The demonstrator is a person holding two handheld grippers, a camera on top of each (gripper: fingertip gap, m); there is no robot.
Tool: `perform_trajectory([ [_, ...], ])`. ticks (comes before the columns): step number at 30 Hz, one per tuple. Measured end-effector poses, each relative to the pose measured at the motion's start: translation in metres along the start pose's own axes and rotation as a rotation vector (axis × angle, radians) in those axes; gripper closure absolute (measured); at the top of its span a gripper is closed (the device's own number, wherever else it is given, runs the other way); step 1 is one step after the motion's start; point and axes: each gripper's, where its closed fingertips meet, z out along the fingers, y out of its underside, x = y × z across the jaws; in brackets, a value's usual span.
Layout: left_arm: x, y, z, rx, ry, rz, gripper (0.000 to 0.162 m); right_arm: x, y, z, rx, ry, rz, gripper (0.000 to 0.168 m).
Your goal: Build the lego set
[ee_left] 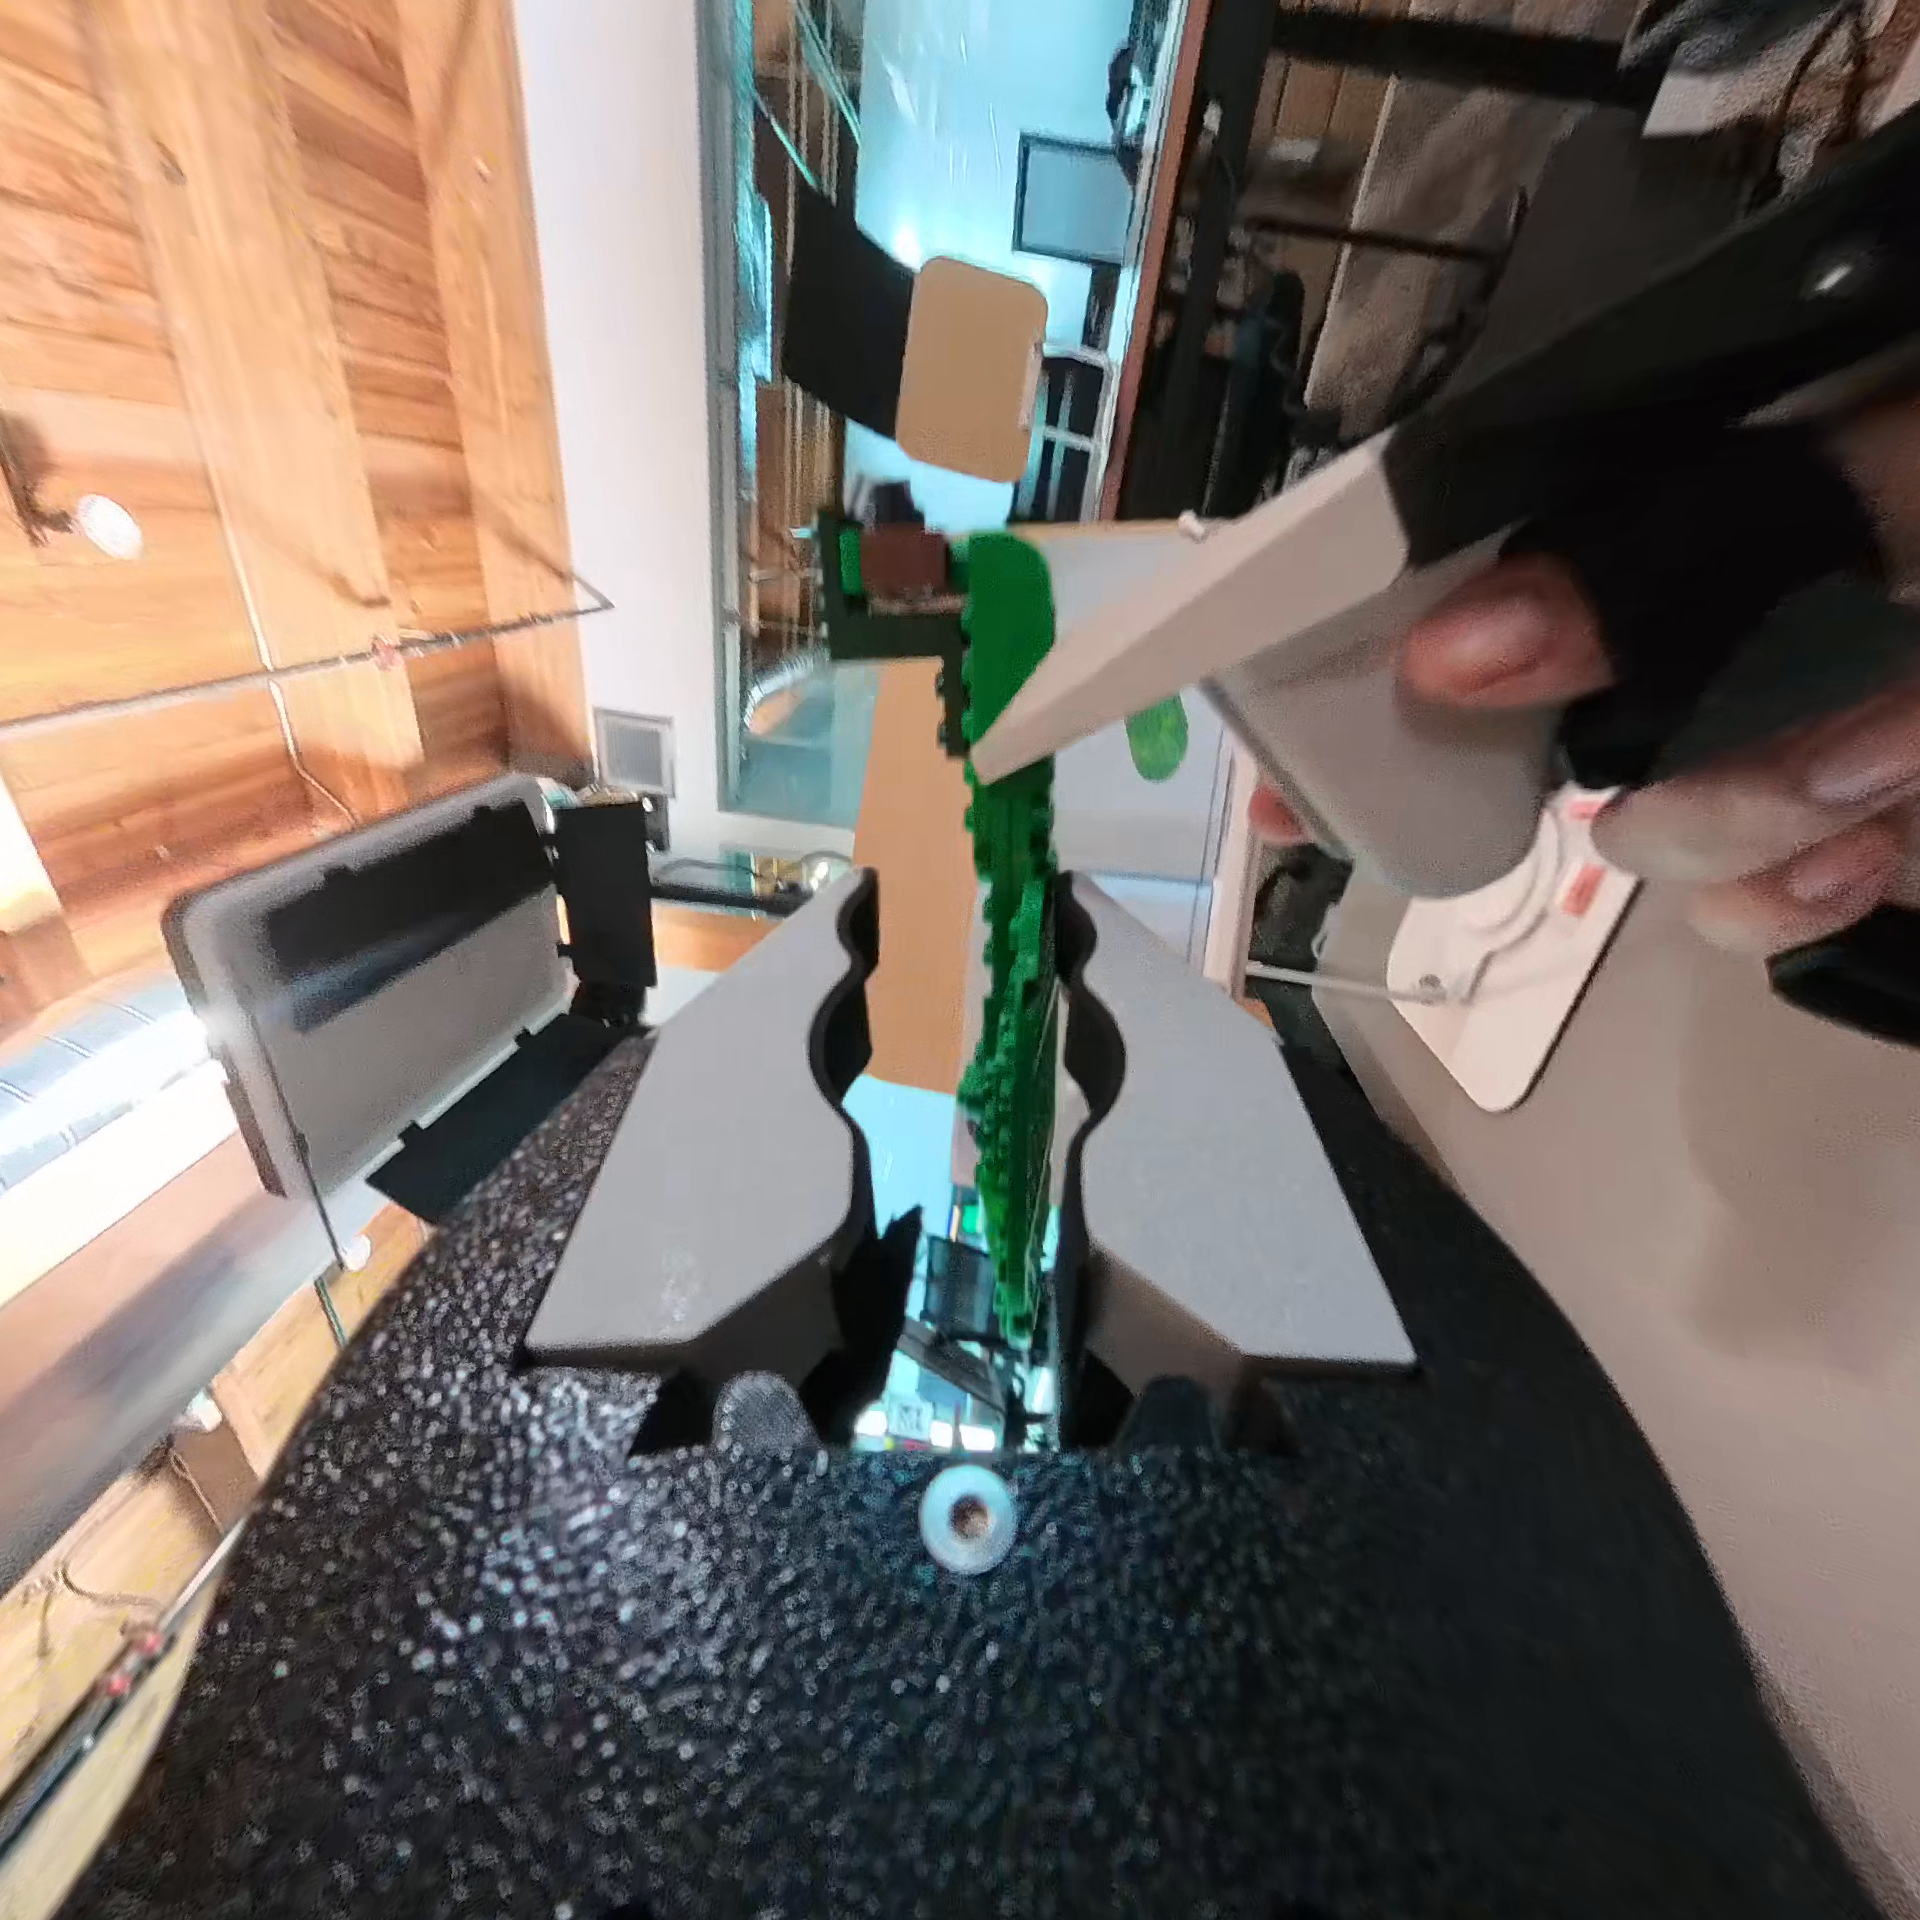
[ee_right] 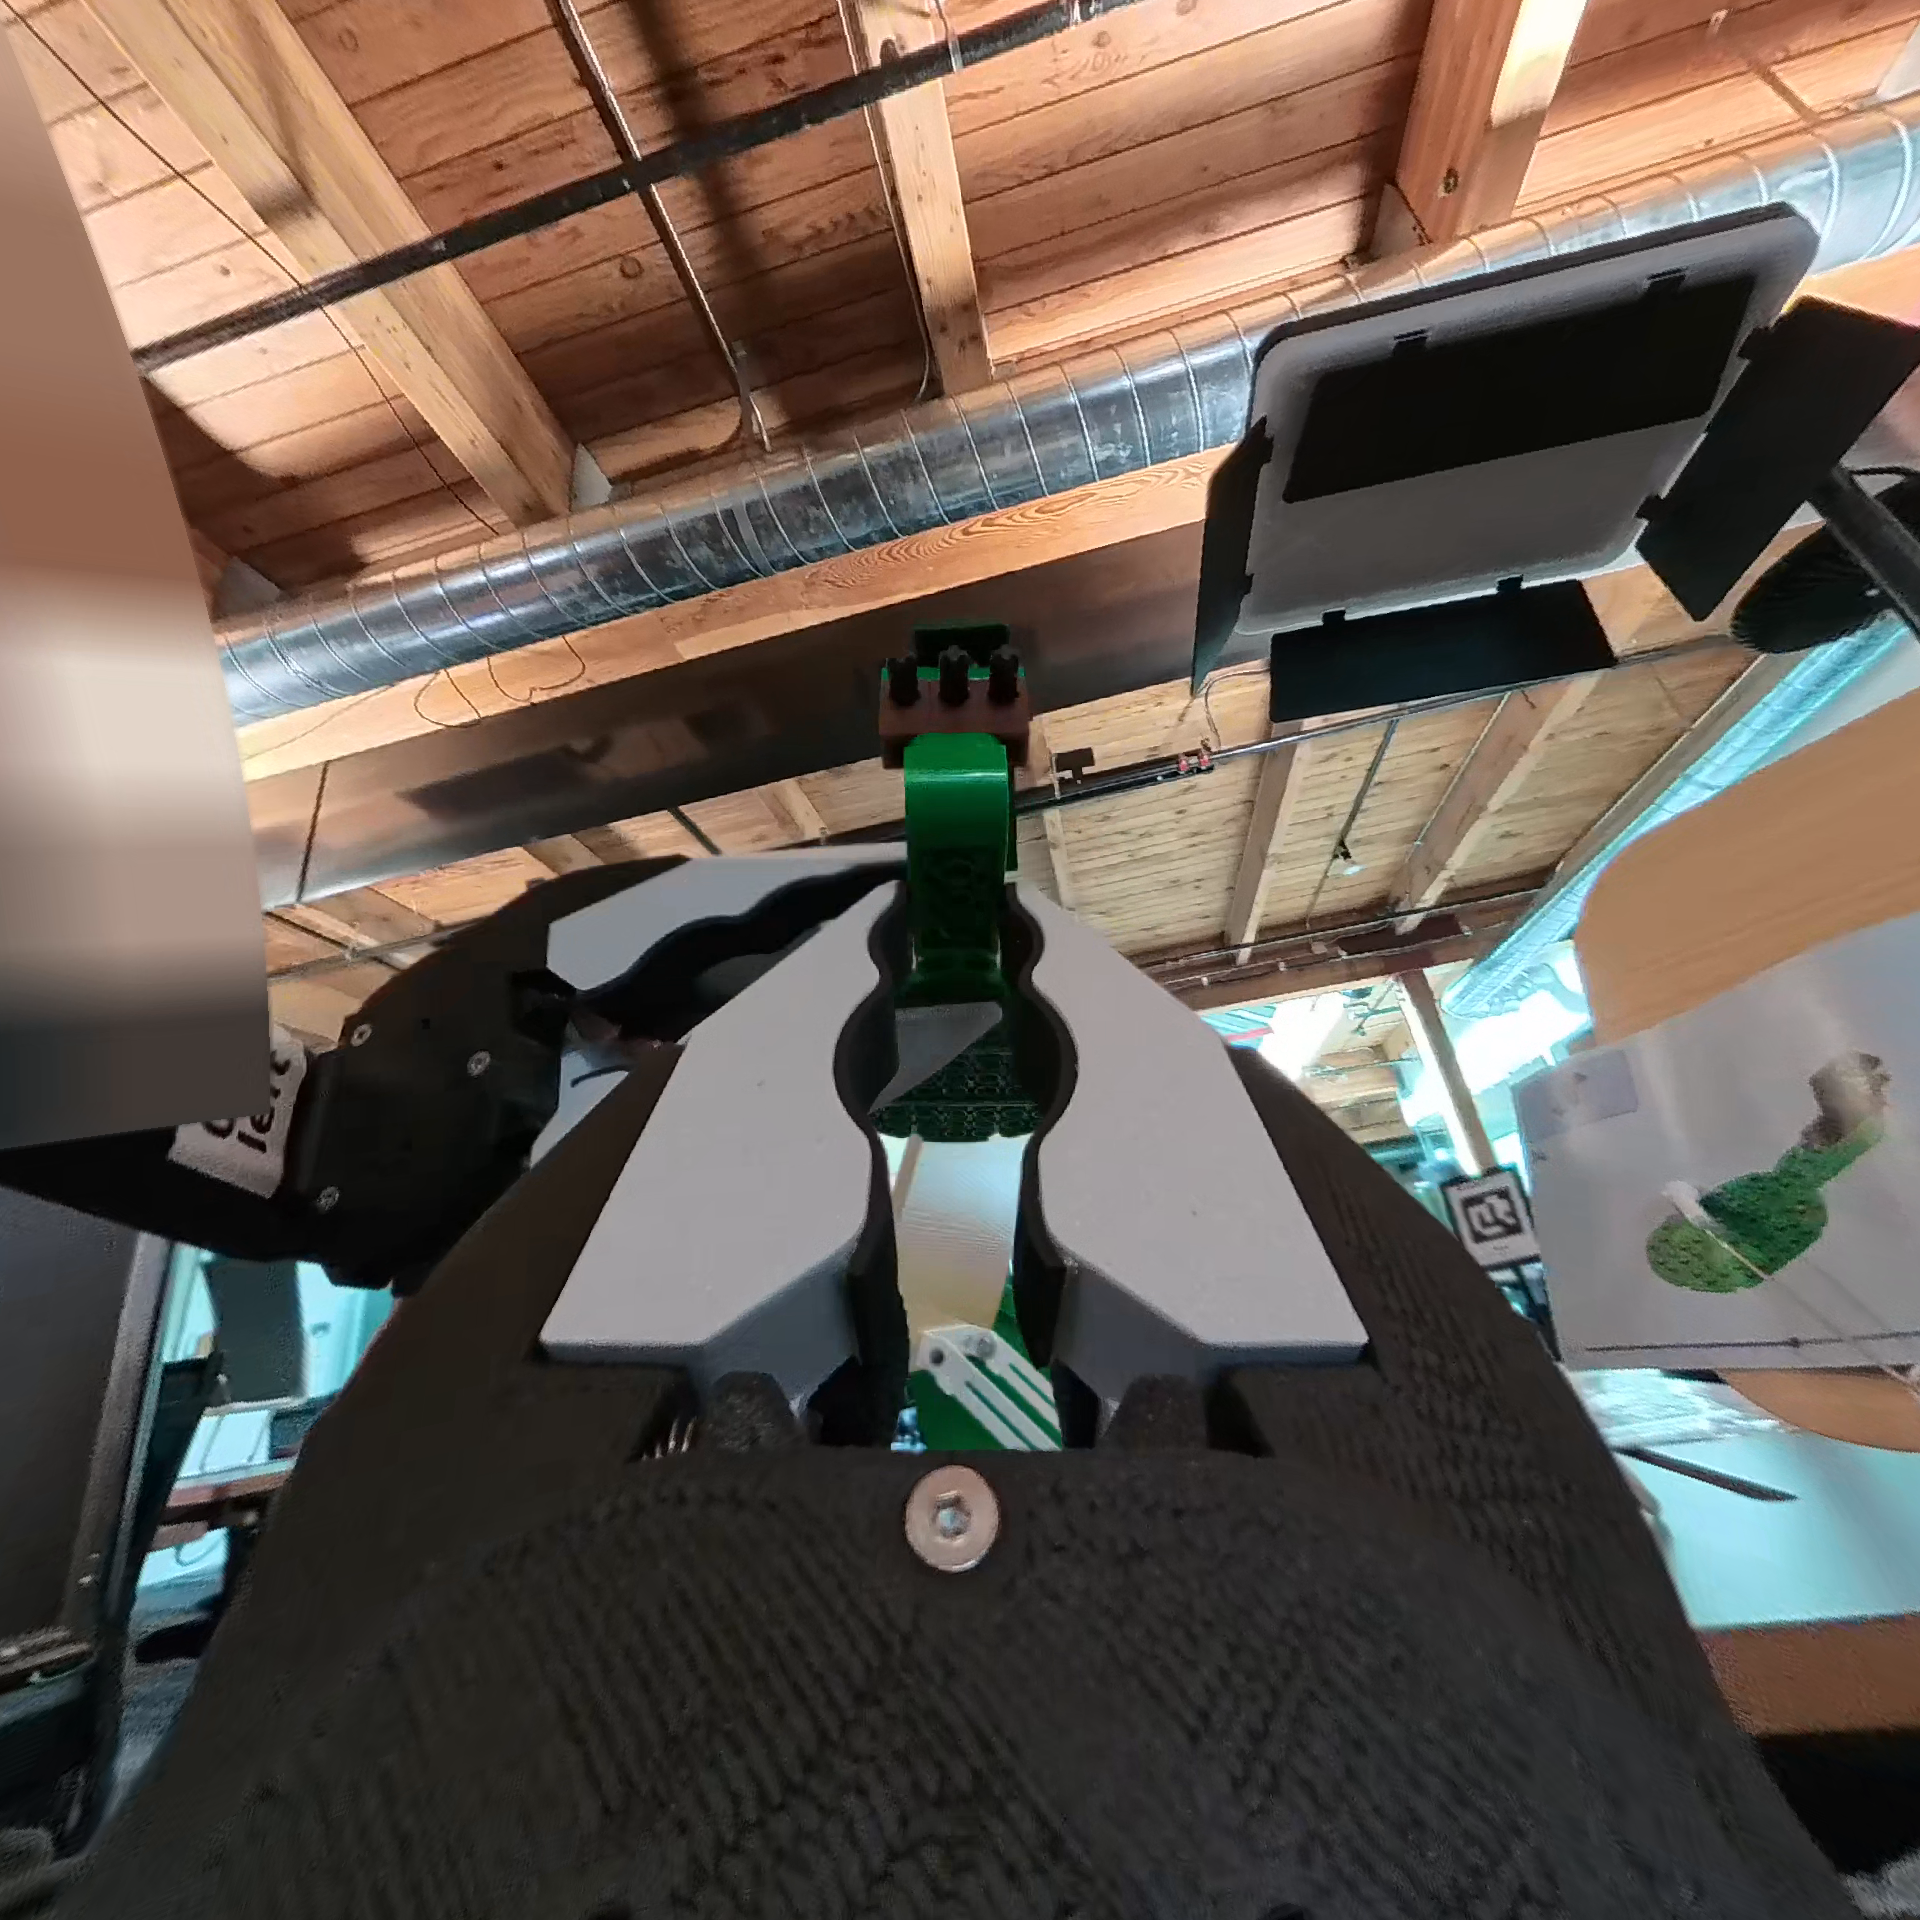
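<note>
A green Lego plate build (ee_left: 1013, 935) is lifted in the air and shows edge-on in the left wrist view. A brown brick (ee_left: 902, 561) and dark pieces sit at its far end. It stands between the fingers of my left gripper (ee_left: 966, 894), against the right finger, with a gap to the left finger. My right gripper reaches in from the upper right, and one of its fingers (ee_left: 1195, 623) lies flat on the plate. In the right wrist view my right gripper (ee_right: 956, 914) is shut on the narrow part of the green build (ee_right: 954, 821), below the brown brick (ee_right: 951, 717) with black pins.
A person's hand (ee_left: 1766, 810) holds the right gripper. A grey light panel (ee_right: 1507, 468) hangs overhead, below a metal duct (ee_right: 727, 540) and wooden ceiling beams. A sheet with a picture of a green build (ee_right: 1714, 1195) stands at the right. The left gripper's body (ee_right: 416, 1091) is close on the left. My left and right fingertips are right by each other.
</note>
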Motion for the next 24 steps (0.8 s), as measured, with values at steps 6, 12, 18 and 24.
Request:
perform_trajectory([
  [6, 0.003, -0.015, 0.001, 0.043, -0.013, 0.037, 0.127, -0.006, 0.004, 0.002, -0.003, -0.038, 0.029, 0.154],
  [12, 0.002, -0.017, 0.000, 0.067, -0.021, 0.041, 0.126, -0.014, 0.009, 0.004, -0.028, -0.071, 0.007, 0.154],
  [18, 0.006, -0.016, 0.002, 0.072, -0.001, 0.045, 0.134, -0.015, 0.010, 0.004, -0.033, -0.074, -0.001, 0.154],
  [24, 0.001, -0.017, 0.000, 0.087, -0.035, 0.071, 0.140, -0.014, 0.006, 0.004, -0.019, -0.065, -0.017, 0.153],
])
